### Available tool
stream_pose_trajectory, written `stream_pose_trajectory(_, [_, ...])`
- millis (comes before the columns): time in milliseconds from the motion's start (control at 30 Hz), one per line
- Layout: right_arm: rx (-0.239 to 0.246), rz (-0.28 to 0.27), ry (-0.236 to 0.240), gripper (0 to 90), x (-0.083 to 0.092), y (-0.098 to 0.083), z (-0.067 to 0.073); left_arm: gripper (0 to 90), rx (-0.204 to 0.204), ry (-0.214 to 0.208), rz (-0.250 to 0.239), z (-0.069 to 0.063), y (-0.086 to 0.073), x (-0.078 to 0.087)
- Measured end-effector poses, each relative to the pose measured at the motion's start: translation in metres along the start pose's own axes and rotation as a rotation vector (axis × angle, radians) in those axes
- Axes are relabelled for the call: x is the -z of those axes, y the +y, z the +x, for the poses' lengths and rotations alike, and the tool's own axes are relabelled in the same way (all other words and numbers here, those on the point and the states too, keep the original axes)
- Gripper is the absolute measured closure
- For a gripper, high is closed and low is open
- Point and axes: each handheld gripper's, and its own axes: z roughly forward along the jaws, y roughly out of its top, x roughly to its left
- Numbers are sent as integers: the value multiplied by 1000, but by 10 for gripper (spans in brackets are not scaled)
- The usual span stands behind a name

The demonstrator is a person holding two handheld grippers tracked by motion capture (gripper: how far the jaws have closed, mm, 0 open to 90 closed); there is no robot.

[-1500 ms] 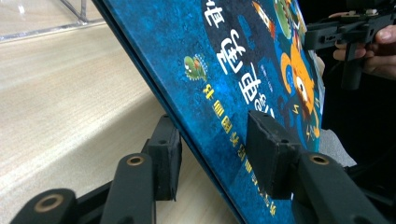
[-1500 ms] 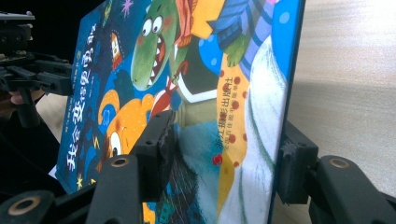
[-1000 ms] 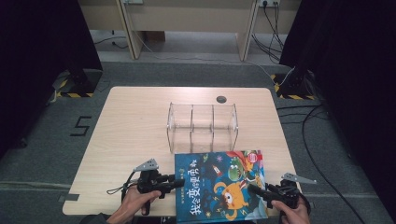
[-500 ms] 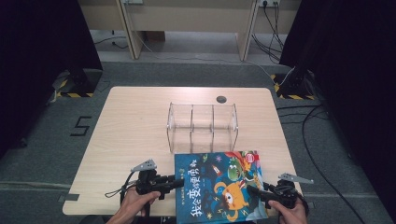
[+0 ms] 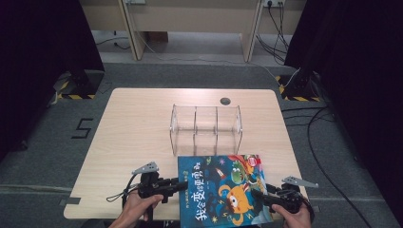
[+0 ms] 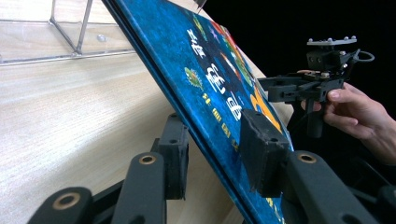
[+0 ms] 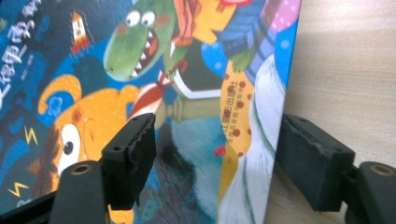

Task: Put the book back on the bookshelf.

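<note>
both jaws straddle the book (image 5: pixel 221 190): left gripper (image 5: pixel 177 184) pinching, right gripper (image 5: pixel 260 195) just spreading, its edge cropped

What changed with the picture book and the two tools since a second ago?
The right tool has just been opening its jaws; the book's edge sits between them, but the pads stand apart from it, so it has let go. The book and both hands have barely moved. The left tool stays clamped on the book's other edge, and the clear rack stands where it was.
</note>
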Motion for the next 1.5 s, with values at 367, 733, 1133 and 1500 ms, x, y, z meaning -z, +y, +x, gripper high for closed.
stream_pose_trajectory(367, [80, -14, -36, 300, 9, -2, 13, 620, 23, -3, -28, -3, 2, 1])
stream_pose_trajectory(733, [157, -9, -32, 289, 19, -16, 35, 612, 34, 13, -56, -4, 5, 3])
stream_pose_trajectory(1133, [252, 27, -3, 243, 23, -29, 59, 609, 79, 21, -69, -4, 8, 0])
stream_pose_trajectory(1500, [299, 18, 28, 222, 23, -41, 80, 607, 75, 35, -87, -9, 11, -1])
